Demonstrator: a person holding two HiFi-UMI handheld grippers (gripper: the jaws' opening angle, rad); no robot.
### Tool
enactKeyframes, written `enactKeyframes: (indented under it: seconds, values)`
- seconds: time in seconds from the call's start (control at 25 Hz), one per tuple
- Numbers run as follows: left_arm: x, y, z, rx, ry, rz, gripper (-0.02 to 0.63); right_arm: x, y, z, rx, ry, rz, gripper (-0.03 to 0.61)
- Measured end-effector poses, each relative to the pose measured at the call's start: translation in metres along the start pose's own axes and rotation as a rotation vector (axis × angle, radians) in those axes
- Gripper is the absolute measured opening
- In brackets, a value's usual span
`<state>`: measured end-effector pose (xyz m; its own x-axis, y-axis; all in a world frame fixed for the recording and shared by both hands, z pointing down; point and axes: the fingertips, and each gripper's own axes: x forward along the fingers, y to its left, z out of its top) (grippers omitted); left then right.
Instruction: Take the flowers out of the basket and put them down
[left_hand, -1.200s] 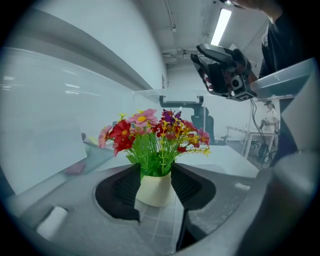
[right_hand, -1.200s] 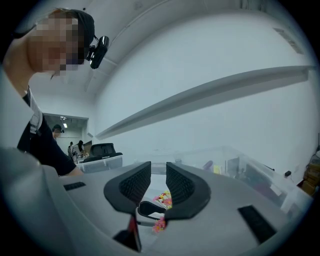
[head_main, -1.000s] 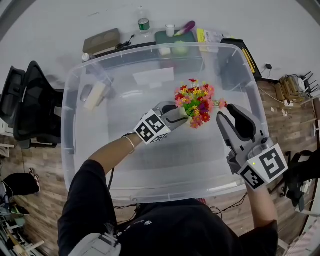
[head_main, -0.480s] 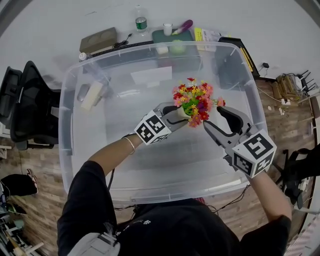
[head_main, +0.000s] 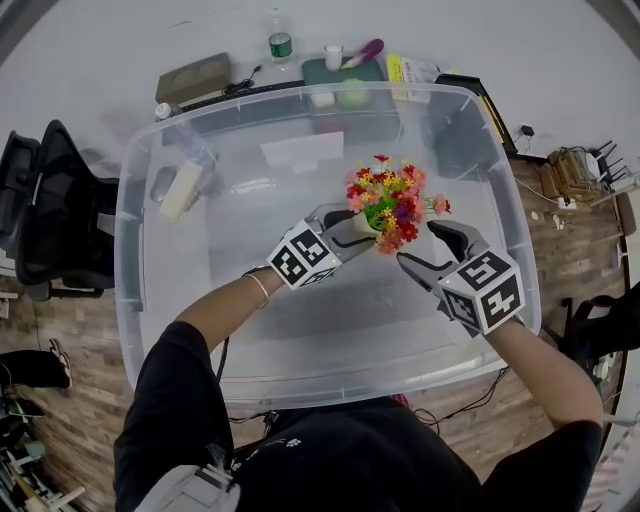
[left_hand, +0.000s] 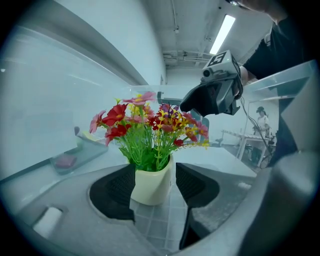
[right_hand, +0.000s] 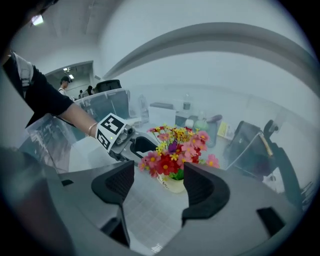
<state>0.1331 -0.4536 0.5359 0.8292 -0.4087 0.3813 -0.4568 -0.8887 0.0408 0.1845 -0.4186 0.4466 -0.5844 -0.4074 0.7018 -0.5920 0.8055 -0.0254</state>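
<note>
The left gripper (head_main: 352, 228) was closed on the small cream pot (left_hand: 151, 182) of red, pink and yellow flowers (head_main: 388, 205), holding it low inside the big clear bin (head_main: 125, 240), right of the middle. The right gripper (head_main: 416, 243) pointed at the bouquet from the other side. Its jaws had just been opening and stood wide, with nothing between the pads and the blooms just ahead of them.
</note>
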Motion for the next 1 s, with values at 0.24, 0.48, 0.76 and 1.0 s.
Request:
enactKeyframes:
  seconds: [0.24,0.48,0.76,1.0]
  values:
    - [-0.002,0.005,0.0,-0.002,-0.006,0.005,0.238,0.017,-0.004,-0.019,0.023,0.076,0.002,0.318]
    - [0.0,0.005,0.003,0.025,0.005,-0.002,0.238,0.038,-0.012,-0.032,-0.018,0.122,-0.007,0.319]
    - [0.002,0.004,-0.004,0.021,0.026,-0.01,0.241,0.06,-0.025,-0.046,0.003,0.146,-0.014,0.33]
    - [0.005,0.004,-0.01,-0.002,0.035,-0.012,0.249,0.078,-0.028,-0.053,0.018,0.137,-0.005,0.347]
